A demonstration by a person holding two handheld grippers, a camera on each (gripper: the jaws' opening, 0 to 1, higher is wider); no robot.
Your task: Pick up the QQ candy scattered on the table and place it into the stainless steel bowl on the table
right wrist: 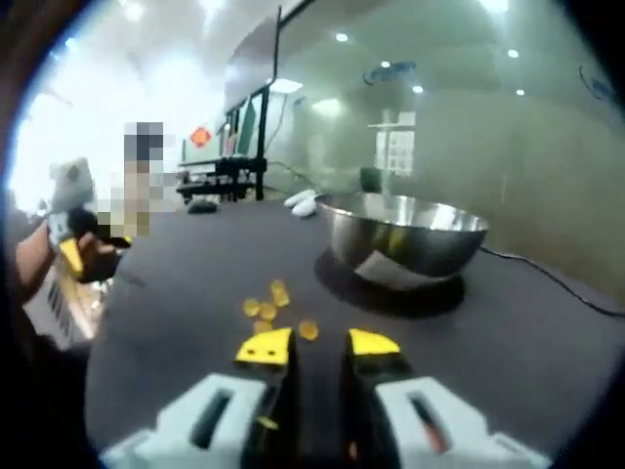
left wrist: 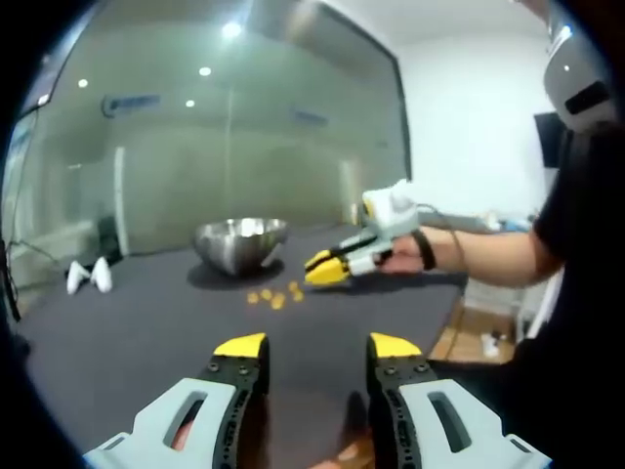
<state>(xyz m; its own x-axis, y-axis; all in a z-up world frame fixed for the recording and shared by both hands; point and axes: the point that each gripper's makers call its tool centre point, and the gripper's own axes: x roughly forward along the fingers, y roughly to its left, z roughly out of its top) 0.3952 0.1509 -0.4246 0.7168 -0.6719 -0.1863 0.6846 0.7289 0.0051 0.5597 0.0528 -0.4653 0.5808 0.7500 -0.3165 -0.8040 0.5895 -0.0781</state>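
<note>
Candy: the QQ candy (right wrist: 271, 308) lies as a small loose cluster on the dark surface (left wrist: 127, 332), just near-side of the stainless steel bowl (right wrist: 405, 233).
Right hand-held gripper (right wrist: 317, 344): your jaws are a little apart, empty, poised right beside the nearest piece.
Left hand-held gripper (left wrist: 317, 344): spread wide, holding nothing, well back from the cluster.
Risk: the pieces look small and flat; closing off-centre would likely flick one aside or nudge its neighbours.
Hard to make out: piece count blurs, and the bowl's inside is hidden behind its rim.
</note>
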